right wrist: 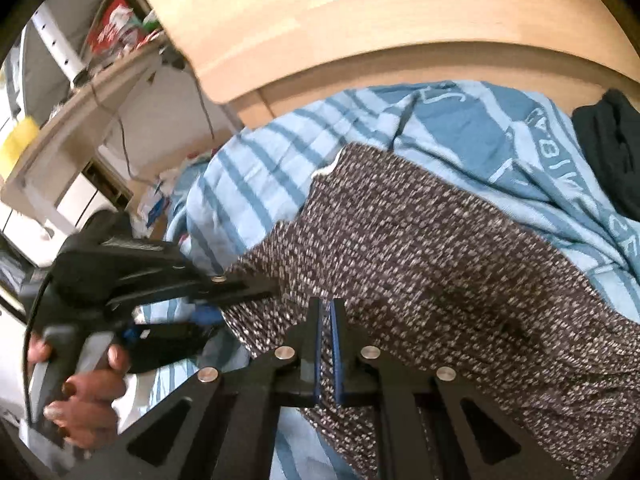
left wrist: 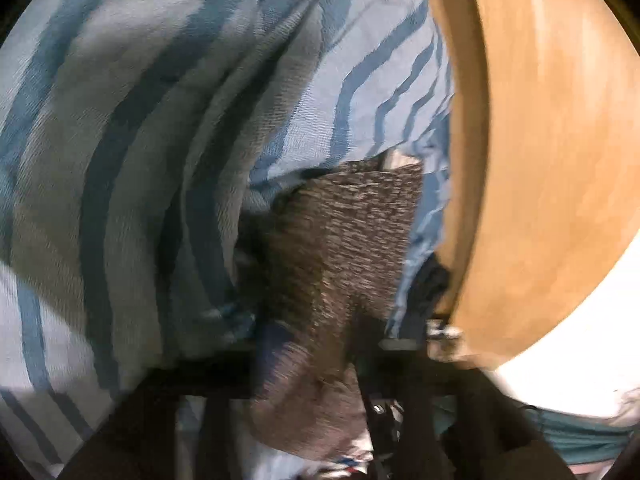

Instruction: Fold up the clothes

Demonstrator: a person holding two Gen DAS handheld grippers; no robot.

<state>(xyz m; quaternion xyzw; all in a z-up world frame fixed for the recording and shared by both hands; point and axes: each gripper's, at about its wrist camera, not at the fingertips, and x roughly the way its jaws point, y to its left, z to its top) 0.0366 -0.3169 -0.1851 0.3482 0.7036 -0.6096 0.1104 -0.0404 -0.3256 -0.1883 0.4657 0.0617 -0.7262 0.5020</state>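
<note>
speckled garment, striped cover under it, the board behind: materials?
Speckled garment: looks knitted, dark with pale flecks, matte, draping softly. Striped cover: woven cloth, probably cotton, blue stripes, creased, dull. Board: light wood or wood-look laminate, smooth with faint grain; cannot tell which.

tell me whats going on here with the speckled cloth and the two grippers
A person is folding clothes with two handheld grippers. The right gripper is shut on an edge of the dark brown-and-white speckled knit garment, and the left gripper, held in a hand, grips the same garment at another edge. The garment lies over a light blue striped blanket beside a pale wooden board. No fold is finished yet.
</note>
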